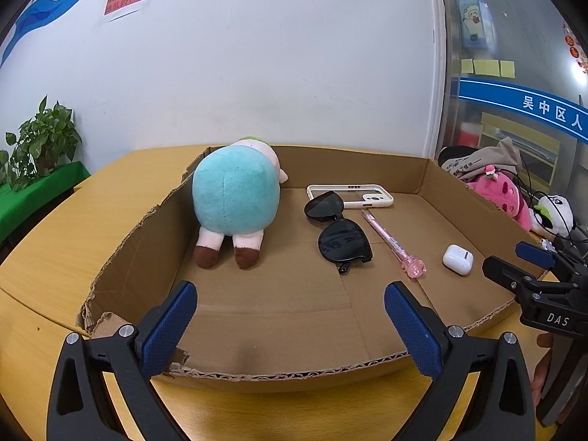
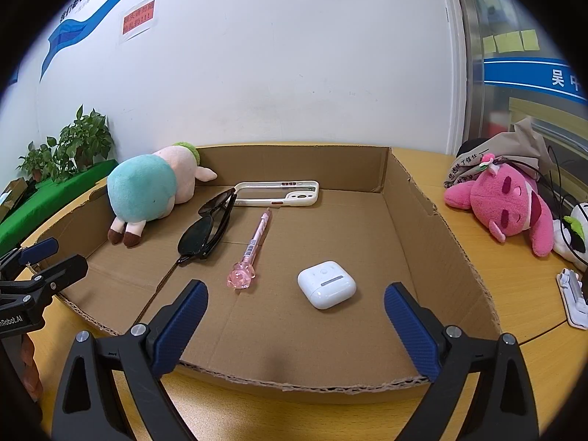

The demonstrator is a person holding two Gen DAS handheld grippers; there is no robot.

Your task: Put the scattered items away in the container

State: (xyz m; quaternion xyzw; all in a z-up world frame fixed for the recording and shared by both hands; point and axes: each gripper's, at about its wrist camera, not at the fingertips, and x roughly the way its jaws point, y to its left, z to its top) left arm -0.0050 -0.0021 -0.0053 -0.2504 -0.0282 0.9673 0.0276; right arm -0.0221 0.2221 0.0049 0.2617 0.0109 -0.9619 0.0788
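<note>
A shallow cardboard box (image 1: 294, 316) lies on the wooden table. Inside it are a teal and cream plush toy (image 1: 235, 198), black sunglasses (image 1: 341, 239), a white phone case (image 1: 352, 194), a pink pen (image 1: 389, 239) and a white earbud case (image 1: 457, 259). My left gripper (image 1: 290, 290) is open over the box's near left part, nothing between its fingers. My right gripper (image 2: 296, 286) is open wide above the near edge; the earbud case (image 2: 326, 284) rests on the box floor just beyond, untouched. Each gripper shows in the other's view: right gripper (image 1: 505, 257), left gripper (image 2: 66, 253).
Outside the box at the right lie a pink plush (image 2: 503, 205), a panda plush (image 2: 573, 235), a grey bag (image 2: 507, 154) with cables, and a white stand (image 2: 573, 294). Potted plants (image 2: 73, 147) stand on a green ledge at the left. A white wall is behind.
</note>
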